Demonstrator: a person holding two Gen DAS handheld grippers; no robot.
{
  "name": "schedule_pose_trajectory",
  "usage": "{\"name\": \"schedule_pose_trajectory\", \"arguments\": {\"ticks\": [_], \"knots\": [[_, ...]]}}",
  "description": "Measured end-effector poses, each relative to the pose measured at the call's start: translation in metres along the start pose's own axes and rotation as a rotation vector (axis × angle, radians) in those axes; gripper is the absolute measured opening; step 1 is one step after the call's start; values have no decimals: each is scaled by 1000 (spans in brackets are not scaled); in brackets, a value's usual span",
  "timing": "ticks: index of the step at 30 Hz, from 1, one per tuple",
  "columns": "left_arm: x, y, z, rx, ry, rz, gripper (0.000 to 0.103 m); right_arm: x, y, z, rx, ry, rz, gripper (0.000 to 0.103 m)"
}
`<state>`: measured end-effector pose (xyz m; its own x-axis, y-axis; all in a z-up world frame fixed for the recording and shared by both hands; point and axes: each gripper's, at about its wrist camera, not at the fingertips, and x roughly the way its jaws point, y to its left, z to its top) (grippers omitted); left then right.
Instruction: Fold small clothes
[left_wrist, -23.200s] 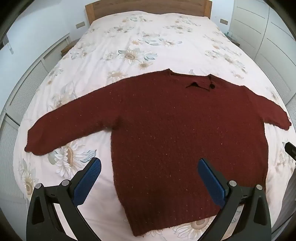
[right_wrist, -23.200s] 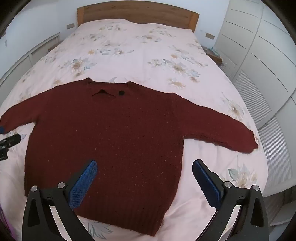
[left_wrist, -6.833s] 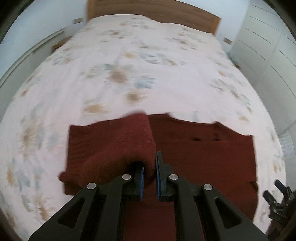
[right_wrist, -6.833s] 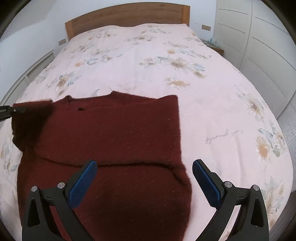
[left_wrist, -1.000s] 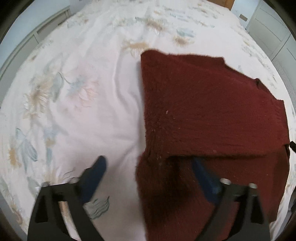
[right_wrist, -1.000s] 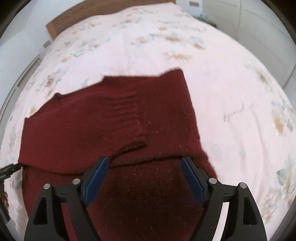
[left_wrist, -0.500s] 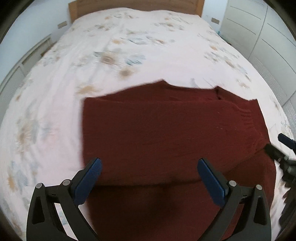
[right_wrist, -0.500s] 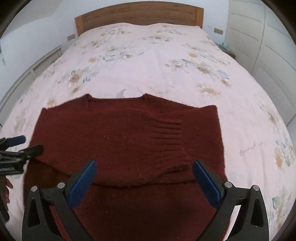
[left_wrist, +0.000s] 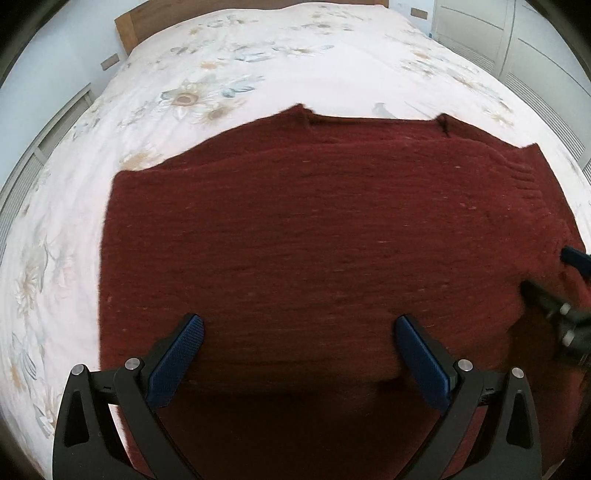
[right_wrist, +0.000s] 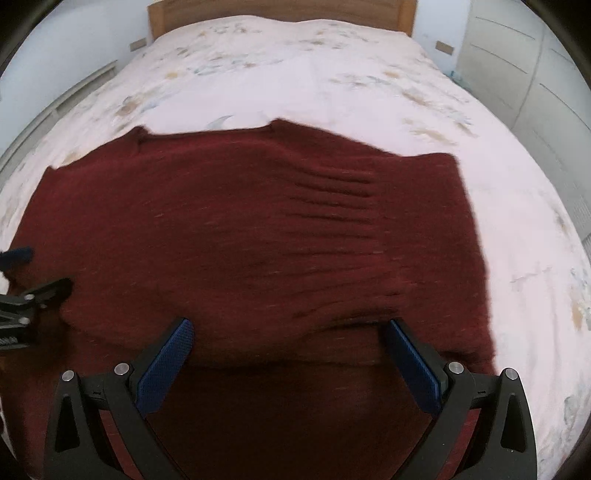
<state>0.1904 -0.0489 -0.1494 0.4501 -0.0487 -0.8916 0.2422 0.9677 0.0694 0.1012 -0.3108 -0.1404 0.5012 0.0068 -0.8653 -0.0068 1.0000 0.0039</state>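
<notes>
A dark red knitted sweater (left_wrist: 314, 229) lies flat on the bed, both sleeves folded across its body; it also fills the right wrist view (right_wrist: 240, 240). The ribbed cuff (right_wrist: 340, 206) of the top sleeve lies toward the right side. My left gripper (left_wrist: 299, 354) is open and empty just above the sweater's lower left part. My right gripper (right_wrist: 288, 354) is open and empty above its lower right part. Each gripper shows at the edge of the other's view, the right one (left_wrist: 561, 295) and the left one (right_wrist: 26, 288).
The bed has a pale floral duvet (left_wrist: 280, 66) and a wooden headboard (right_wrist: 280, 9). White wardrobe doors (right_wrist: 535, 74) stand to the right. A low white radiator cover (left_wrist: 48, 140) runs along the left wall.
Both grippers have moved down and closer to the sweater, which now fills more of each view. Both stay open. The sweater has not moved.
</notes>
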Motion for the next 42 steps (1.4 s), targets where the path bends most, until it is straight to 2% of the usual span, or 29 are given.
{"name": "schedule_pose_trajectory", "arguments": {"ticks": [6,12,18,20,25,32,37,42], "knots": [[3,39,-8,-60,7,9,102,-1,-32,0,30,13,-6,103],[3,52,-20,-102,-2,-40,102,1,-33,-5,26,22,4,103],[3,55,-23,-114,-13,-32,102,5,-32,-10,61,-18,25,103],[-9,44,-21,-128,-10,-23,102,-4,-33,-11,63,-34,24,103],[-41,46,-26,-183,-28,-36,102,-35,-31,-15,44,-44,-4,103],[-73,46,-53,-197,-12,-48,102,-83,-51,-51,80,-56,-31,103],[-95,45,-85,-183,-9,-7,102,-101,-65,-85,88,-19,-51,103],[-104,50,-116,-203,61,-79,102,-113,-78,-119,115,20,-44,103]]}}
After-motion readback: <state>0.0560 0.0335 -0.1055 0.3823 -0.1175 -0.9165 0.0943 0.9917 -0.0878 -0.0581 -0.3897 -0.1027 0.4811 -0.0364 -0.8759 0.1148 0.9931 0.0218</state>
